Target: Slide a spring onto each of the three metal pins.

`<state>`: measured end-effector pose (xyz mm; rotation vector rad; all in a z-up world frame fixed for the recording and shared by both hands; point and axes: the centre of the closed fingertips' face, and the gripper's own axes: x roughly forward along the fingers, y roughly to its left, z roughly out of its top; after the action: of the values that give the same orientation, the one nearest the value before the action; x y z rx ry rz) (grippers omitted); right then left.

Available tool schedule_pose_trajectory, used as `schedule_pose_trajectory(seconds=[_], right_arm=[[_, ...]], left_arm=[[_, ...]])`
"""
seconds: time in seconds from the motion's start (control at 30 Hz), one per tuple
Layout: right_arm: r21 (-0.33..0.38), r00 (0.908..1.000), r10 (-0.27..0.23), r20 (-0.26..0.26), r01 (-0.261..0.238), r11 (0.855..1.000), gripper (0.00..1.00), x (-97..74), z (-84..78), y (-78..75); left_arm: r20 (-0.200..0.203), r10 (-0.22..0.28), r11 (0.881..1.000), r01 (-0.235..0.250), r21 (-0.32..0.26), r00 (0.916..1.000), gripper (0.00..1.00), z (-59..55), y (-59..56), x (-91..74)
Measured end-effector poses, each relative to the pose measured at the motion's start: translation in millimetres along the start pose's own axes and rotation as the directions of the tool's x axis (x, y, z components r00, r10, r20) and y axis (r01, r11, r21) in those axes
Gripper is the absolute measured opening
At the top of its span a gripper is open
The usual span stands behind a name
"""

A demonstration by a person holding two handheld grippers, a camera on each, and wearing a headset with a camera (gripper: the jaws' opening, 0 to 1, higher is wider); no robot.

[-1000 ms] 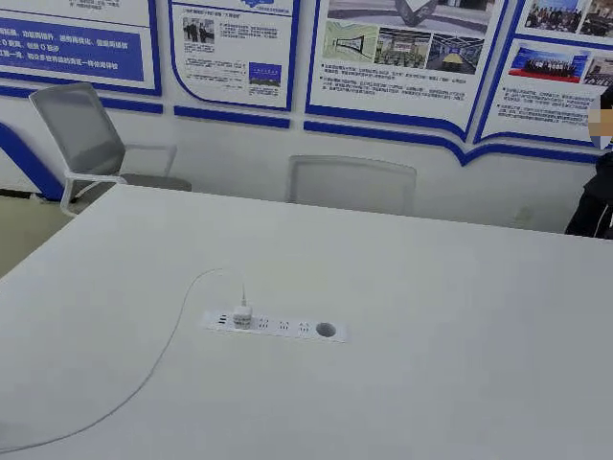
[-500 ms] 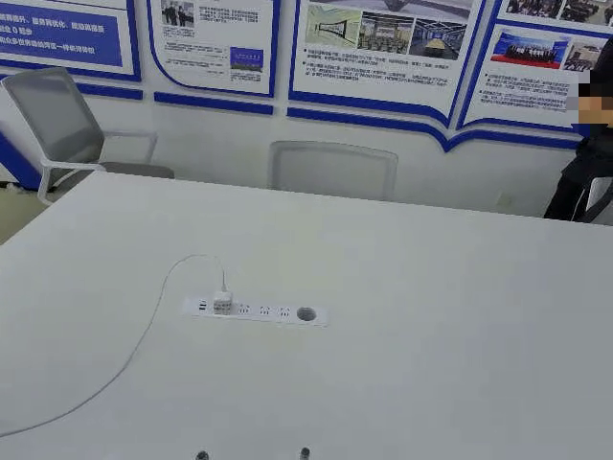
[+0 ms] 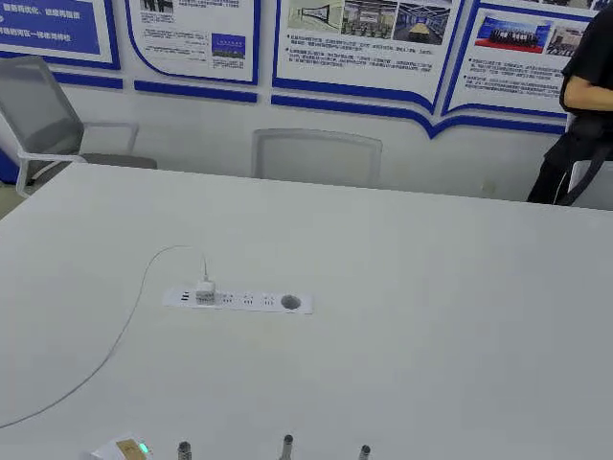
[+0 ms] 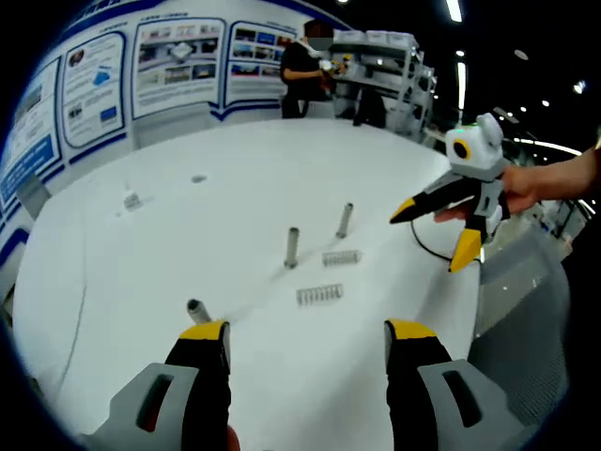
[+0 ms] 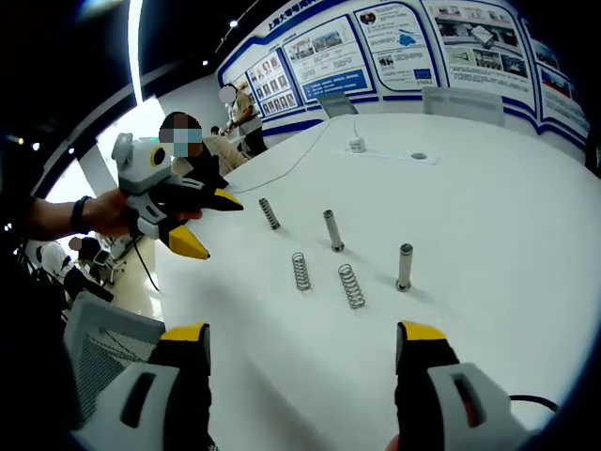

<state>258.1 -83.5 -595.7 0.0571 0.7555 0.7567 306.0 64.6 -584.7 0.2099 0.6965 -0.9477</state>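
A: Claw state?
B: Left claw (image 4: 307, 331) is spread wide with nothing between the jaws. Right claw (image 5: 300, 334) is the same, wide and empty. Each is held in a hand, and they point at each other across the parts.
A: Pins?
B: 3 stand in a row on the white worktop (image 3: 431, 316). Pin 1 (image 5: 405, 266) and pin 2 (image 5: 331, 230) are bare. Pin 3 (image 5: 269, 213), nearest the left claw, looks ribbed like a coil. Cannot tell if a spring sits on it.
A: Springs?
B: 2 lie flat on the worktop, spring A (image 5: 300, 271) and spring B (image 5: 350, 285). They are side by side, not touching, just beside pin 2 and pin 1. Neither claw touches them.
A: Anything else?
B: Power strip (image 3: 238, 300) set in the worktop further back, white charger (image 3: 205, 289) plugged in, cable (image 3: 124, 331) trailing left. Grey chair (image 3: 316, 158) behind, person in black (image 3: 589, 77) at the right.
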Motion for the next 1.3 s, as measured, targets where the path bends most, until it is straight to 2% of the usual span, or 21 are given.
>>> schedule_pose_trajectory(seconds=[0.5, 0.8, 1.03, 1.3], right_arm=[[0.018, 1.0, 0.006, 0.007, -0.006, 1.0, 0.82, -0.2, -1.3, 4.6], [0.024, 0.9999, 0.012, 0.005, -0.012, 1.0, 0.82, -0.1, -3.6, 6.6], [0.03, 0.9999, 0.01, 0.008, -0.01, 1.0, 0.82, -3.6, -4.6, 6.5], [0.044, 1.0, 0.007, 0.007, -0.007, 0.999, 0.82, -5.9, -8.1, 6.5]], left_arm=[[-0.046, -0.063, 0.995, 0.067, 0.08, 0.9969, 0.7, 8.6, -11.2, 18.1], [-0.078, -0.089, 0.987, 0.098, 0.125, 0.993, 0.7, 6.4, -14.9, 30.1], [-0.12, -0.121, 0.975, 0.141, 0.171, 0.9853, 0.69, 0.6, -23.8, 43.5], [-0.179, -0.16, 0.956, 0.197, 0.219, 0.9708, 0.68, -9.7, -32.5, 60.7]])
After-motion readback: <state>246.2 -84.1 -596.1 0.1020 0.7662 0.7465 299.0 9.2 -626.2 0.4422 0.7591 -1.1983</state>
